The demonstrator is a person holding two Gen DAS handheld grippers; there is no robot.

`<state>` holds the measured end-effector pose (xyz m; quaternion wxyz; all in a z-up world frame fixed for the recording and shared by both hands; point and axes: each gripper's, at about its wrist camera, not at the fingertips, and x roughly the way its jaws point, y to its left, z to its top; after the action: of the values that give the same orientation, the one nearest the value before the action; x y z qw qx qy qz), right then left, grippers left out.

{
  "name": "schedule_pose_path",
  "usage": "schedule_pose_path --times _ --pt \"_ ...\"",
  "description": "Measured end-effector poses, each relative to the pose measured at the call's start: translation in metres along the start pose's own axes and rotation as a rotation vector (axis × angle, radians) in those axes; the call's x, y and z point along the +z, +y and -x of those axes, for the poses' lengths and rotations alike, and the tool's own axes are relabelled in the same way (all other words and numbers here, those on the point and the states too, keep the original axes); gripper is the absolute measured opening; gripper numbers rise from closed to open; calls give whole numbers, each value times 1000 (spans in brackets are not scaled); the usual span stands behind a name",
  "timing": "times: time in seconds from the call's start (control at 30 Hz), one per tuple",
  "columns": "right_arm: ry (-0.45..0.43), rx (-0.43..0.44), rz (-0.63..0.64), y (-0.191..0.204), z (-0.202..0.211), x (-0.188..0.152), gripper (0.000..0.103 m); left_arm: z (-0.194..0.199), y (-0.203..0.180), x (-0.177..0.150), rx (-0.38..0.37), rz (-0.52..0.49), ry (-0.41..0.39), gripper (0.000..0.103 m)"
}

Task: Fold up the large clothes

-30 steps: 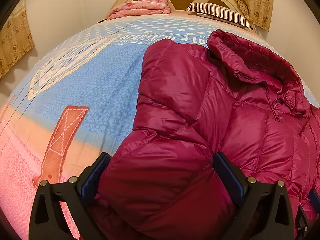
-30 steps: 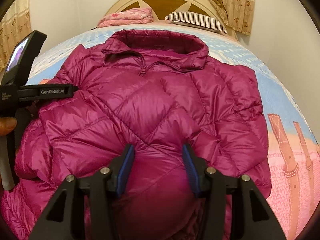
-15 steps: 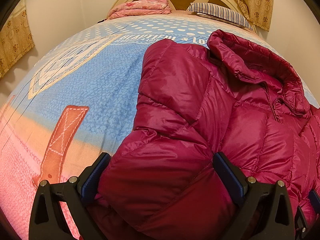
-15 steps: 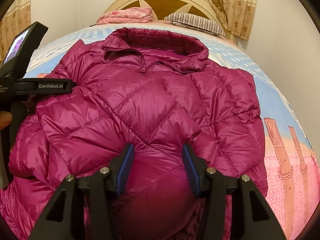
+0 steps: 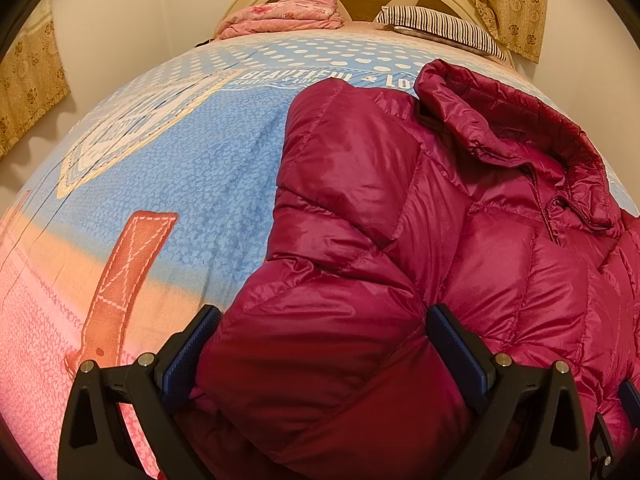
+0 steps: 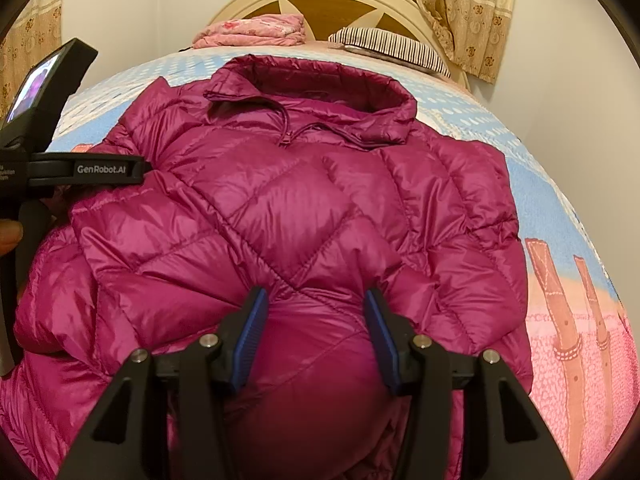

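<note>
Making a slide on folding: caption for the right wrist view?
Right gripper clamps a fold of the magenta puffer jacket spread on the bed.

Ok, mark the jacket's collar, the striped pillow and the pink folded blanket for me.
jacket's collar [image 6: 320, 80]: right wrist view, inner back of the raised collar.
striped pillow [image 6: 394, 46]: right wrist view, middle of its striped top.
pink folded blanket [image 5: 286, 18]: left wrist view, middle of the stack.

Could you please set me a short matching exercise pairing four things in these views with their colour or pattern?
Things:
1. down jacket
2. pillow
3. folded blanket
4. curtain

Descriptions:
A. dark and white stripes
B. beige with a flower print
C. shiny magenta, quilted
D. pink, floral

Pairs: 1-C, 2-A, 3-D, 4-B
</note>
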<state>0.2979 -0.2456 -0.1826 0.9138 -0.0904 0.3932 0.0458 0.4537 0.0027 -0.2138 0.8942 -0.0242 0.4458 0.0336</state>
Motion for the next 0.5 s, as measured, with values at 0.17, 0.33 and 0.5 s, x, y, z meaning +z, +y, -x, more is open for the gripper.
schedule_pose_path --times 0.17,0.33,0.5 --pt "5 -1 0 -1 0 1 54 12 3 5 26 -14 6 102" --pt "5 86 17 -11 18 9 77 74 10 18 -3 -84 -127 102" --pt "-37 118 47 -24 35 37 83 83 0 54 -39 -142 -132 102"
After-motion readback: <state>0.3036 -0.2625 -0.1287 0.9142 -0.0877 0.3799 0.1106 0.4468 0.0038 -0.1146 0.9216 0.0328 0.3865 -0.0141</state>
